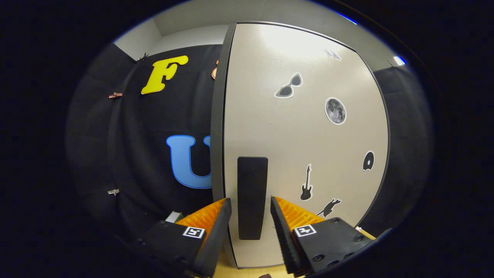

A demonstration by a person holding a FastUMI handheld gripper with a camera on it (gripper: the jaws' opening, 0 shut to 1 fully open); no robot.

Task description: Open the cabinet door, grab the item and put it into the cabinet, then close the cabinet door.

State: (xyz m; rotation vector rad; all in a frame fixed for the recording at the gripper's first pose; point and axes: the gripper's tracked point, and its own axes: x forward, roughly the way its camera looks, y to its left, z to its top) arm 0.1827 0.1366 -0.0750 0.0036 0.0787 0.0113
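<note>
Booth wall behind; cabinet door (pixel 305 146) closed, its handle (pixel 252 197) between spread tool (pixel 251 210) fingers, untouched.

A staged recording booth rather than a lived-in room. Black cloth (pixel 127 154) hangs as the far wall on the left, held up with small clips (pixel 115 95), and more dark cloth (pixel 405 127) hangs to the right. Above the cloth, plain pale wall and ceiling (pixel 193 27) show. In the middle stands a light-coloured cabinet door (pixel 305 146) with a dark frame edge and a tall black handle (pixel 252 197). Decorative stickers dot the door: sunglasses (pixel 288 86), a moon (pixel 335 111), a guitar (pixel 306 183). The cabinet rests on a pale wooden surface (pixel 251 272), near the bottom. The sparse, prop-like set suggests a test setup.
</note>
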